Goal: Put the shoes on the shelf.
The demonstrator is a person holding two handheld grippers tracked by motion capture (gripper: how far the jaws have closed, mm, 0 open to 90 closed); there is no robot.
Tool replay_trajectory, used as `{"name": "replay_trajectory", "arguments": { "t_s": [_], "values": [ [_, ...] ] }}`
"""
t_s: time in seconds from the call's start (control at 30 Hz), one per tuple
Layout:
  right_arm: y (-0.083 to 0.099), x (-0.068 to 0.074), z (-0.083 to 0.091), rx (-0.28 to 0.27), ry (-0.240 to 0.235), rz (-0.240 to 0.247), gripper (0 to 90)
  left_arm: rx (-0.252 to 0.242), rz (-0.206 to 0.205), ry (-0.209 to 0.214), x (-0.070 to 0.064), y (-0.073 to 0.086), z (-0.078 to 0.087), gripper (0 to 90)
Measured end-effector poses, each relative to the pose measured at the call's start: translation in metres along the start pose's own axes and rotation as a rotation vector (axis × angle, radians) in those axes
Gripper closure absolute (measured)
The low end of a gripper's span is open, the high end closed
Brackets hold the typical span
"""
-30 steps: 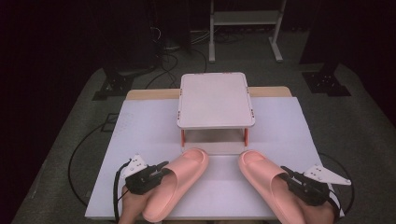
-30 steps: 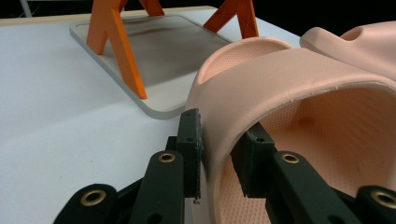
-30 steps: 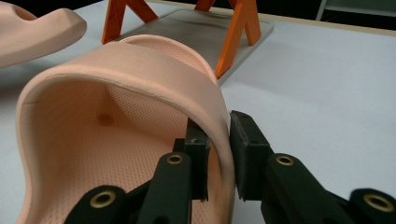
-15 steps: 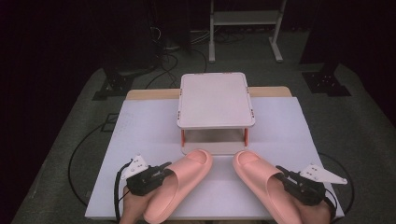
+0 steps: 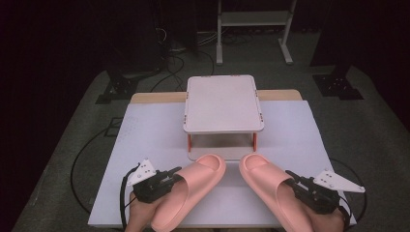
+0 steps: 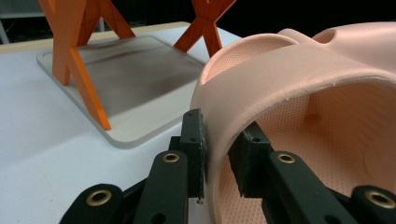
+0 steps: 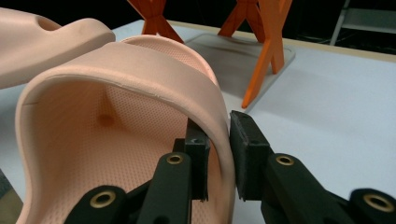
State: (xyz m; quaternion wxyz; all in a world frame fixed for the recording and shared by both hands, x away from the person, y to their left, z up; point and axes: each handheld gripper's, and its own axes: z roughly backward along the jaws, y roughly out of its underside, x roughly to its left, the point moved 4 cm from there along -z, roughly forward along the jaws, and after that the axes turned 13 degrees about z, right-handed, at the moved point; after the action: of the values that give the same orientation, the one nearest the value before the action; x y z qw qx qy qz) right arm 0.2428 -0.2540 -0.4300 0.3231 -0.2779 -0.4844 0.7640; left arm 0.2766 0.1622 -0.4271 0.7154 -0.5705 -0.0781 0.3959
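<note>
- Left slipper [image 5: 191,191] and right slipper [image 5: 272,186] sit on the white table cover [image 5: 145,140], toes pointing at the small rack [image 5: 223,104], just short of its base plate.
- Left gripper [image 6: 217,156]: jaws pinching the left slipper's strap edge, one pad inside, one outside.
- Right gripper [image 7: 218,151]: same pinch on the right slipper's strap edge.
- Toes near each other, not touching; heels splayed outward.

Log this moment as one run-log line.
left gripper: shut on left slipper | right gripper: shut on right slipper | toes near rack base | both slippers on table
</note>
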Motion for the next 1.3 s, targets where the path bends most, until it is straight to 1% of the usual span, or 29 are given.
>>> {"name": "replay_trajectory", "arguments": {
  "t_s": [0.03, 0.17, 0.2, 0.3, 0.43, 0.53, 0.63, 0.7, 0.8, 0.87, 0.97, 1.0, 1.07, 1.3],
  "values": [
    [-0.002, 0.0, 0.001, -0.006, -0.001, 0.005, 77.2, -0.004, 0.004, 0.0, -0.001, -0.001, 0.0, 76.0],
    [-0.011, 0.003, 0.003, -0.026, -0.004, 0.02, 77.2, -0.01, -0.017, -0.002, -0.005, -0.01, 0.004, 76.0],
    [-0.015, 0.005, 0.005, -0.036, -0.005, 0.028, 77.2, -0.014, -0.024, -0.001, -0.006, -0.014, 0.006, 76.1],
    [-0.019, 0.006, 0.005, -0.045, -0.01, 0.035, 77.2, -0.018, -0.032, 0.003, -0.009, -0.019, 0.007, 76.1],
    [-0.028, 0.008, 0.006, -0.062, -0.017, 0.042, 77.2, -0.023, -0.043, 0.014, -0.012, -0.027, 0.006, 76.1],
    [-0.034, 0.009, 0.007, -0.072, -0.022, 0.045, 77.3, -0.034, -0.044, 0.025, -0.014, -0.032, 0.004, 76.1],
    [-0.04, 0.008, 0.007, -0.083, -0.02, 0.05, 77.3, -0.036, -0.051, 0.032, -0.016, -0.036, 0.003, 76.1],
    [-0.044, 0.007, 0.007, -0.092, -0.02, 0.055, 77.3, -0.043, -0.056, 0.038, -0.018, -0.041, 0.001, 76.1],
    [-0.05, 0.006, 0.008, -0.099, -0.013, 0.062, 77.4, -0.051, -0.064, 0.036, -0.019, -0.047, 0.001, 76.1],
    [-0.055, 0.004, 0.008, -0.104, -0.013, 0.058, 77.4, -0.056, -0.062, 0.041, -0.019, -0.052, 0.001, 76.1],
    [-0.061, 0.001, 0.008, -0.115, -0.005, 0.063, 77.4, -0.057, -0.071, 0.034, -0.019, -0.06, 0.001, 76.1],
    [-0.066, -0.001, 0.007, -0.119, 0.002, 0.067, 77.4, -0.066, -0.068, 0.033, -0.019, -0.065, 0.0, 76.1],
    [-0.068, -0.002, 0.007, -0.122, 0.004, 0.069, 77.4, -0.062, -0.072, 0.031, -0.018, -0.067, 0.001, 76.1],
    [-0.081, -0.01, 0.002, -0.136, 0.009, 0.069, 77.4, -0.08, -0.059, 0.029, -0.015, -0.082, -0.002, 76.0]
  ]
}}
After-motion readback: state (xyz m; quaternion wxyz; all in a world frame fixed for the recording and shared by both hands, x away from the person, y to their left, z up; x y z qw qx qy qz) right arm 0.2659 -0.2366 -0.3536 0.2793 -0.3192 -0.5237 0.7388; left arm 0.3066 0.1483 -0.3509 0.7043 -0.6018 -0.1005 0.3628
